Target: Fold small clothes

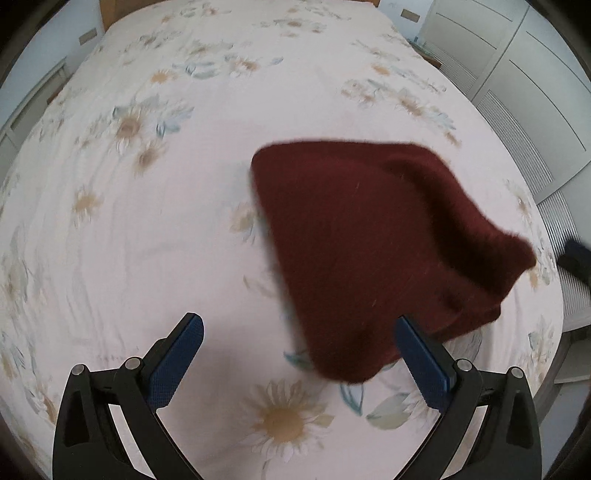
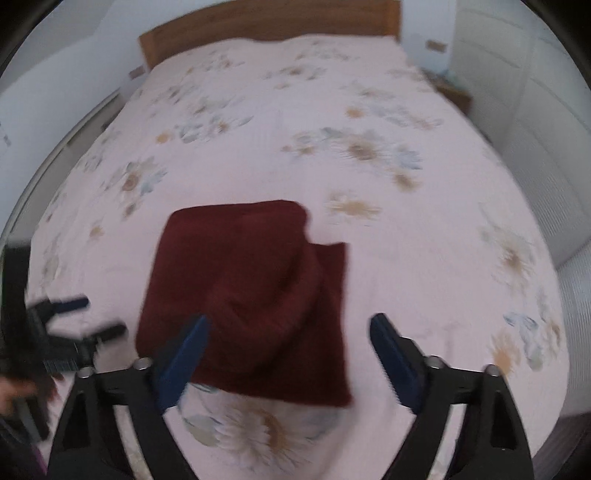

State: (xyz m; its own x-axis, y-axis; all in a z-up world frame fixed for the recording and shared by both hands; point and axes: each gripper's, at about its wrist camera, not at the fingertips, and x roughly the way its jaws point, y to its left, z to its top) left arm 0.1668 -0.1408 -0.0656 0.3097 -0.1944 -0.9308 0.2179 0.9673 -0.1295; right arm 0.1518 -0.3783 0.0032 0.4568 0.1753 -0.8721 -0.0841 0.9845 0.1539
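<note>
My left claw (image 1: 299,363) stands wide open above the bed, its blue pads clear of everything; nothing lies between them. My right claw (image 2: 290,356) is also open and holds nothing, its left pad hanging over the near left part of the garment without pressing on it.

The dark red, fuzzy knitted garment (image 2: 251,295) lies folded into a rough square on the pink bedspread printed with daisies (image 2: 424,277), near the foot edge and well apart from the wooden headboard (image 2: 266,20). One raised roll runs across the top layer, and a lower layer sticks out at the right edge, so I judge the fold loose and uneven.

Risks from here:
- A pad brushing the top layer can drag the soft knit and open the fold. Cause: a claw passing too low over the fabric.
- The raised roll can spring back. Cause: thick knit left unpressed.
- Gripping a single layer at the offset right edge can peel it off the stack. Cause: the edges do not line up.
- The bedspread can be pinched together with the garment. Cause: both are soft and touching.
</note>
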